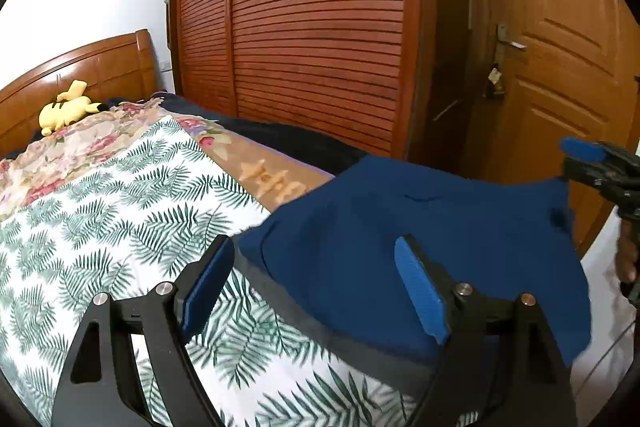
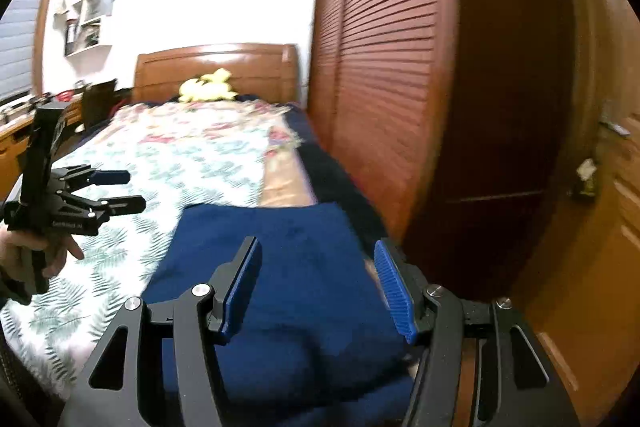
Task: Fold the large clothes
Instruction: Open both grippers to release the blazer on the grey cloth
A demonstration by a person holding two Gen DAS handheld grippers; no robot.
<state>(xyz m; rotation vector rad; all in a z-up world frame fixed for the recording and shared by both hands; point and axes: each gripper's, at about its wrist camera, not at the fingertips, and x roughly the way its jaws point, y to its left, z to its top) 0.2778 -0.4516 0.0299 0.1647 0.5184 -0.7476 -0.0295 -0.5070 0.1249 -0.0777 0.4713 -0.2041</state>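
A dark blue garment point(image 1: 420, 227) lies folded on the bed's near right part, over a grey layer. My left gripper point(image 1: 314, 243) is open just above its left edge, with nothing pressed between the blue pads. In the right wrist view the same garment point(image 2: 280, 227) spreads under my right gripper point(image 2: 316, 245), which is open too, its pads apart and clear of the cloth. The right gripper point(image 1: 572, 165) shows at the garment's far right corner. A hand holds the left gripper point(image 2: 130, 191) over the sheet, left of the garment, jaws apart.
The bed carries a fern-print sheet point(image 1: 100, 211) and a floral quilt point(image 1: 80, 143). A yellow plush toy point(image 1: 68, 109) lies by the wooden headboard point(image 1: 100, 67). A louvred wardrobe point(image 1: 312, 27) and a door point(image 1: 560, 67) stand close on the right. Wall shelves point(image 2: 88, 15) hang far left.
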